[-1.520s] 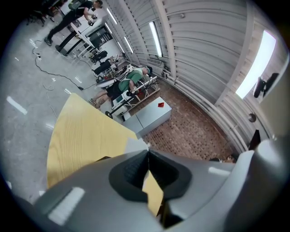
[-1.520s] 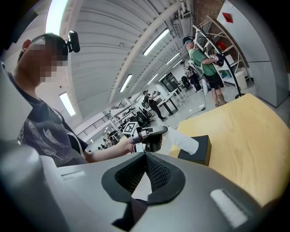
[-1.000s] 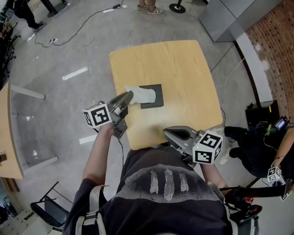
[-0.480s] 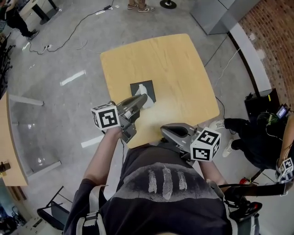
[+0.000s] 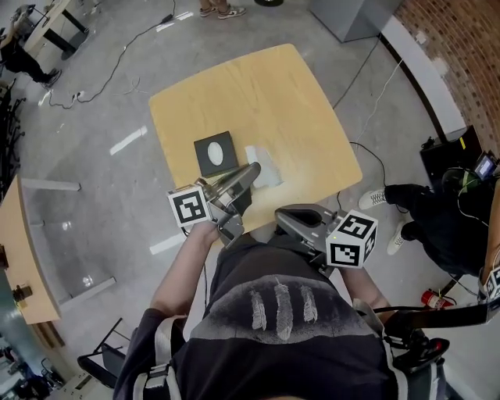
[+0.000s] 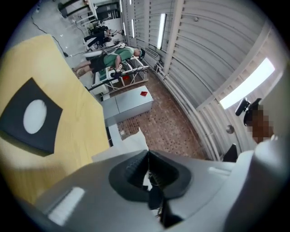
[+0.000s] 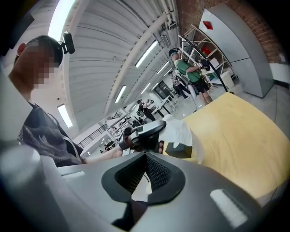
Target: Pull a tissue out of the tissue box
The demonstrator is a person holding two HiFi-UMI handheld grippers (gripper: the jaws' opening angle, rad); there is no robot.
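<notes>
The black tissue box lies flat on the wooden table, and its white oval opening faces up. My left gripper is shut on a white tissue that hangs just right of the box, free of the opening. In the left gripper view the box is at the left and the tissue sticks out past the shut jaws. My right gripper hovers at the table's near edge, shut and holding nothing. The right gripper view shows the left gripper, the tissue and the box.
Cables trail over the grey floor beyond the table. A person sits at the right by the brick wall. A second wooden table stands at the left. A grey cabinet is at the back.
My left gripper has moved right and toward me with the tissue, which has come fully out of the box. The right gripper has shifted slightly along the table's near edge.
</notes>
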